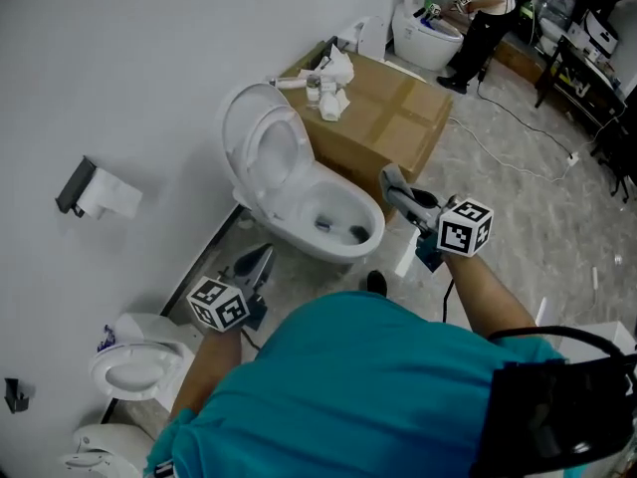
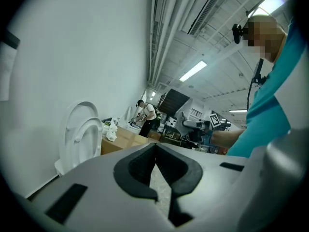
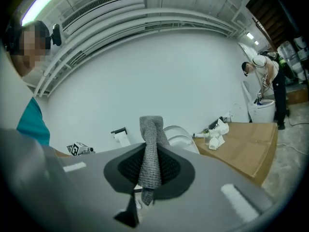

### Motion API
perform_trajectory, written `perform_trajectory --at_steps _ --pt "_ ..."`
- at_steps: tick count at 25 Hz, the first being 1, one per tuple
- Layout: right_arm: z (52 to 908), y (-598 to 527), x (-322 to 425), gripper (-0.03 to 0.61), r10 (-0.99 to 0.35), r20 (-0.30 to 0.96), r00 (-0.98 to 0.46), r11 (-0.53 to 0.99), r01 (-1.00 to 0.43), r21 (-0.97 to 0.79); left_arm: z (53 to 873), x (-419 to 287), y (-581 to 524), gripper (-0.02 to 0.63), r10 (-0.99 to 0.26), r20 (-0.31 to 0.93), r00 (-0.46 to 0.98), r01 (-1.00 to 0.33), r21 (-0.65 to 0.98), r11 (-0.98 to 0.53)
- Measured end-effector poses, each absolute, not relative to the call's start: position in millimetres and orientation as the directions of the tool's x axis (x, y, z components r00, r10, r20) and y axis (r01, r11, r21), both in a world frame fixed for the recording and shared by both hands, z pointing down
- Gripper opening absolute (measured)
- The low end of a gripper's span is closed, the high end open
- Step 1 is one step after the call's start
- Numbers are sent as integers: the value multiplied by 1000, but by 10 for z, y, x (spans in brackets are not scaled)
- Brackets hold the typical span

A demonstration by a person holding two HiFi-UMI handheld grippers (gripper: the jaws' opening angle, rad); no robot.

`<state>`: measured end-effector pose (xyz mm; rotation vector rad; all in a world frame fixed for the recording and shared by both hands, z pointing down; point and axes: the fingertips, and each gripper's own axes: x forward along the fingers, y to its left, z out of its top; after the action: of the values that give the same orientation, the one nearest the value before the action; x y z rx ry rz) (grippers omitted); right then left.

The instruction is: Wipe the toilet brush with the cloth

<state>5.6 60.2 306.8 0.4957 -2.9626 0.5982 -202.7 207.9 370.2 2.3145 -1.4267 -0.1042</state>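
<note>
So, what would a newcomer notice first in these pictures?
First, the white toilet with its lid up, in the middle of the head view, and a cardboard box beyond it. Next, the grey cloth pinched in the right tool, just right of the toilet. The left tool is shut and empty.

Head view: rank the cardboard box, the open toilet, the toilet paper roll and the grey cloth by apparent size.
1. The cardboard box and the open toilet look about alike, so they are not ranked apart.
2. The toilet paper roll and the grey cloth are both far smaller. The cloth is nearer the camera, so their order is unsure.
</note>
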Motion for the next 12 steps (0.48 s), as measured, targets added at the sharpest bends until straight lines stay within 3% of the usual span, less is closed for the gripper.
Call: perform_trajectory --at_steps 12 --pt "3171 -1477 174 18 -121 109 -987 912 -155 -380 3874 -1567 206 8 -911 280 303 -921 330 -205"
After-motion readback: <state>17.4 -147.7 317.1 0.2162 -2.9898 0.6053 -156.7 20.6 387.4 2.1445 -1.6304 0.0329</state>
